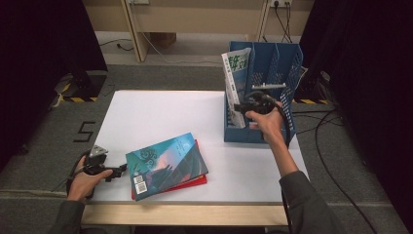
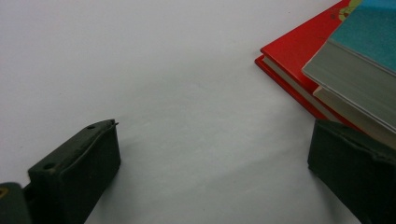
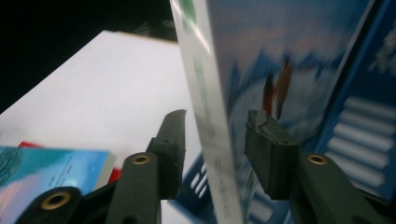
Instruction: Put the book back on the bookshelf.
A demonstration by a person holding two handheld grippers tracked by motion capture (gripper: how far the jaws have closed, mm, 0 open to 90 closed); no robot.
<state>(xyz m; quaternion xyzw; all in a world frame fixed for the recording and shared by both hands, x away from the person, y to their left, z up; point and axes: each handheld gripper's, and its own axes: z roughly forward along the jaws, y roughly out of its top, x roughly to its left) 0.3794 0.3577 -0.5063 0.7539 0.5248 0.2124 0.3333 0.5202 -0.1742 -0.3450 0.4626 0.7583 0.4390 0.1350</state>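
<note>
right gripper (image 1: 242, 105) is up at the blue file rack (image 1: 287, 66), and its jaws sit either side of the white-spined book (image 1: 237, 83) that stands upright in the rack's leftmost slot. from the right gripper view the book's spine (image 3: 205, 116) runs up between the two black jaws, and there's daylight on both sides of it: the pads aren't pressing, so that grip is let go, book between the jaws but not clamped. the book leans a little against the rack's divider, cover with the snowy scene facing the jaw on the view's right. the person's right hand (image 1: 265, 124) wraps the gripper body just behind, cable looping down beside the wrist.

over to the left gripper (image 1: 117, 171), low on the white table (image 1: 160, 112) at the near left edge, held level with the tabletop. its jaws stand wide apart in the left gripper view, nothing between them but bare table, so released as well. just ahead and to the side of it lies the stack: teal-covered book (image 1: 165, 163) on top, red book (image 1: 199, 181) underneath, both flat. in the left gripper view the teal book's page edge (image 2: 355, 88) overhangs the jaw on that side, red cover (image 2: 299, 51) poking out beyond it. whether that jaw touches the stack, can't tell.
</note>
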